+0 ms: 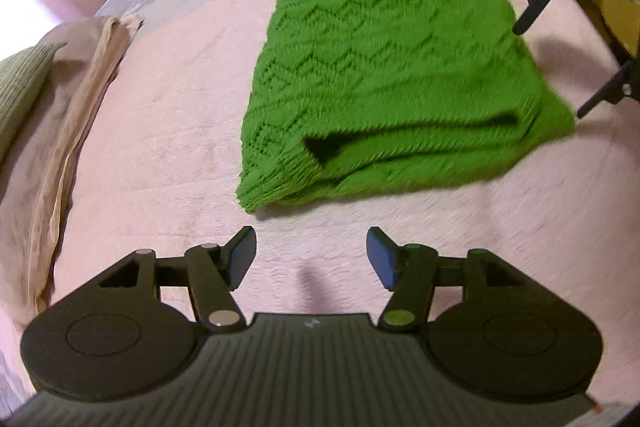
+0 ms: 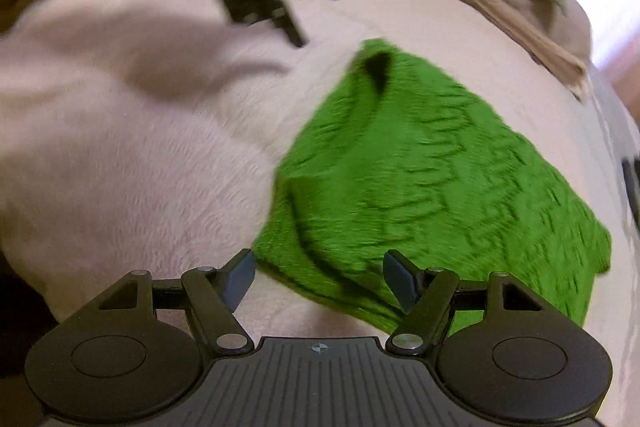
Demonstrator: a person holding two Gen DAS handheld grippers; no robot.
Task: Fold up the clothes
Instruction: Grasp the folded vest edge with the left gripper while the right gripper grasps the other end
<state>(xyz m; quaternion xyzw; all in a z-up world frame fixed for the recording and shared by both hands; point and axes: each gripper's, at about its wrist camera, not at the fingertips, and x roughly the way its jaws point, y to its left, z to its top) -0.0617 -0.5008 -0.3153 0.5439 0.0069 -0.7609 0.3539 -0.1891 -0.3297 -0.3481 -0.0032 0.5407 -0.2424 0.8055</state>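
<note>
Left wrist — green sweater [image 1: 392, 67] folded; claw [image 1: 311, 259] empty.

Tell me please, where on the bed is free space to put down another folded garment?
The widest bare patch of pink bedspread lies between the green knitted sweater and the beige folded fabric. Another bare strip lies between the sweater's near edge and the left gripper. It is crowded by the sweater's right edge, where the right gripper hovers.

Two downward wrist views, shared green sweater [image 1: 384, 67].
</note>
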